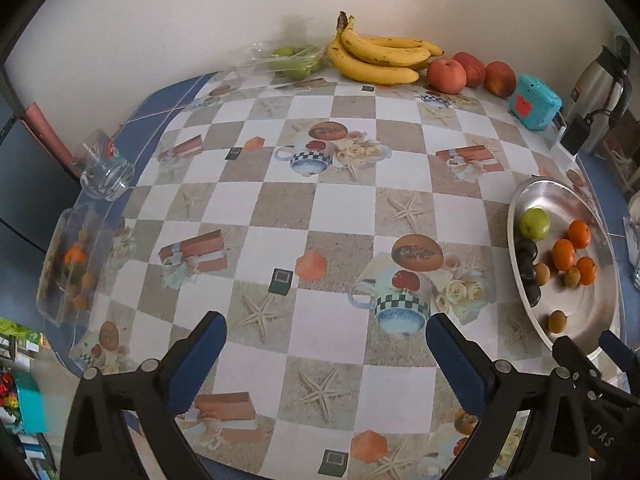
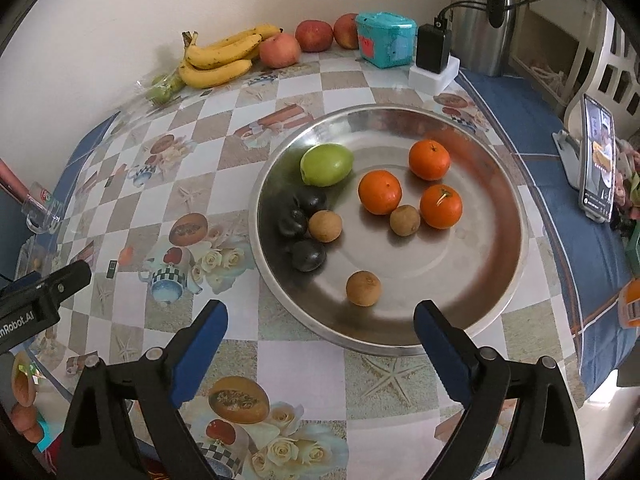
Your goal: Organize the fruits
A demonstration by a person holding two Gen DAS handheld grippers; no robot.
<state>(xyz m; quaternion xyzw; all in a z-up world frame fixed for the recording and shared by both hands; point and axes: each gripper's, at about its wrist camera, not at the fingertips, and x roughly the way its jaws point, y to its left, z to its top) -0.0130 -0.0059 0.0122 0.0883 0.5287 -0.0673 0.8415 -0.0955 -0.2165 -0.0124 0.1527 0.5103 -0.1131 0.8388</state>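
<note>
A round steel tray (image 2: 472, 280) holds a green fruit (image 2: 326, 164), three oranges (image 2: 379, 192), three dark plums (image 2: 307, 255) and three small brown fruits (image 2: 363, 288). The tray shows at the right in the left wrist view (image 1: 592, 312). Bananas (image 1: 376, 58), red apples (image 1: 446, 75) and a clear bag of green fruit (image 1: 296, 58) lie along the far wall. My left gripper (image 1: 326, 330) is open and empty above the patterned table. My right gripper (image 2: 320, 320) is open and empty at the tray's near rim.
A teal box (image 2: 386, 44), a black charger on a white block (image 2: 434, 58) and a steel kettle (image 2: 484, 16) stand at the back right. A phone on a stand (image 2: 598, 160) is at the right. A glass mug (image 1: 105, 172) and a clear box of fruit (image 1: 72, 264) sit at the left edge.
</note>
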